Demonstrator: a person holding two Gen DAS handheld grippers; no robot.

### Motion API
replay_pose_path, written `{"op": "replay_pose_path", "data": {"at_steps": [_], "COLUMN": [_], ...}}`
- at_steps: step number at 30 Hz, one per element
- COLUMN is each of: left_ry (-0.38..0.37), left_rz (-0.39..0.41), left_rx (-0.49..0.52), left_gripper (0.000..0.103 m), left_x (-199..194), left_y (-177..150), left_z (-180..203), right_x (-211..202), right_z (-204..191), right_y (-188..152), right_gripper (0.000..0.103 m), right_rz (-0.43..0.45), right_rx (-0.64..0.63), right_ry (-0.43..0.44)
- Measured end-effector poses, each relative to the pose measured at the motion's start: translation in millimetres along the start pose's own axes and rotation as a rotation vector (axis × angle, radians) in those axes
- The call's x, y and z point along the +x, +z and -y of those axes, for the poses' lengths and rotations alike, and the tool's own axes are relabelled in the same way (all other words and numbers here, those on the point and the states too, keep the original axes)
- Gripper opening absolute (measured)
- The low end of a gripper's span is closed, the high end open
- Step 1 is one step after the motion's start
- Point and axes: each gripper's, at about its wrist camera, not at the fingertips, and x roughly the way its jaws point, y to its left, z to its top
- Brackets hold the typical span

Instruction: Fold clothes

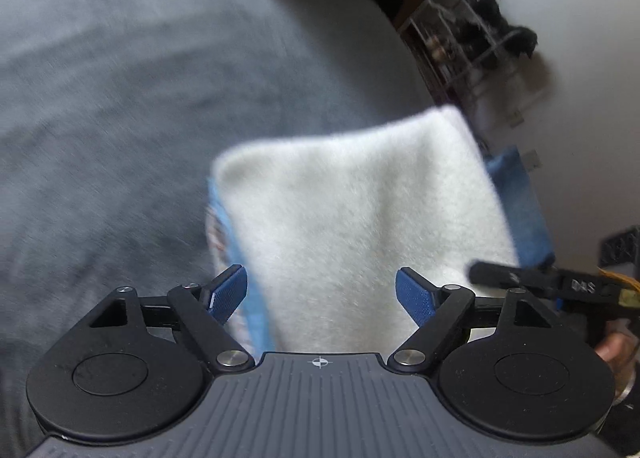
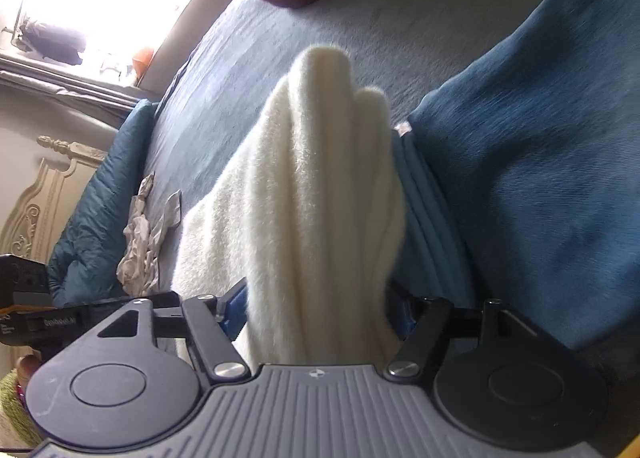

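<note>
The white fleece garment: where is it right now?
In both wrist views the white fleece garment fills the centre, just ahead of the jaws, lying folded on a blue garment atop the grey-blue bedspread.

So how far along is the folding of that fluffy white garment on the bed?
Done: the white garment looks doubled into a thick bundle over light blue fabric. In hand: both claws, left claw and right claw, straddle its near edge with jaws apart; a grip is unclear. Left: the crumpled grey piece lies unfolded on the bed.
</note>
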Motion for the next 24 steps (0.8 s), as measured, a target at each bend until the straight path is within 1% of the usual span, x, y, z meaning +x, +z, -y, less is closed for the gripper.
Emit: {"op": "replay_pose_path", "data": {"at_steps": [2,4,7,9,10,11,12,14,16,17,18,19,20,22,24], "left_ry": [0.015,0.007,-0.022,-0.035,-0.034,-0.027,-0.019,0.020,0.070,0.086,0.095,0.098,0.095,0.101,0.090], "left_rz": [0.054,0.098,0.105,0.084,0.069,0.054,0.040,0.014,-0.017,-0.031,-0.043,-0.050,-0.051,-0.034,-0.017], "left_rx": [0.021,0.053,0.109,0.171,0.211,0.252,0.293,0.375,0.432,0.449,0.458,0.463,0.465,0.477,0.474], "left_gripper": [0.082,0.080,0.076,0.073,0.070,0.069,0.069,0.069,0.069,0.069,0.069,0.070,0.071,0.070,0.070], "left_x": [-15,-25,-23,-17,-13,-8,-3,12,31,40,47,52,53,49,42], "left_y": [2,3,3,-2,-7,-13,-19,-33,-44,-48,-52,-55,-57,-57,-55], "left_z": [0,6,25,40,49,56,63,72,75,76,76,75,75,77,77], "right_x": [-15,-36,-70,-87,-92,-94,-93,-82,-60,-46,-32,-21,-17,-20,-44], "right_z": [-4,-15,-37,-57,-68,-77,-82,-81,-64,-55,-46,-35,-26,-24,-41], "right_y": [-9,-21,-40,-56,-64,-75,-84,-100,-113,-119,-125,-129,-131,-130,-127], "right_gripper": [0.071,0.071,0.070,0.062,0.054,0.042,0.038,0.027,0.023,0.019,0.018,0.018,0.018,0.017,0.016], "right_rz": [0.031,0.097,0.216,0.277,0.293,0.298,0.287,0.224,0.138,0.092,0.049,0.021,0.016,0.009,0.059], "right_rx": [-0.019,-0.056,-0.142,-0.237,-0.291,-0.343,-0.381,-0.406,-0.396,-0.402,-0.403,-0.382,-0.346,-0.325,-0.385], "right_ry": [-0.036,-0.083,-0.134,-0.146,-0.146,-0.147,-0.146,-0.159,-0.222,-0.269,-0.314,-0.338,-0.336,-0.334,-0.313]}}
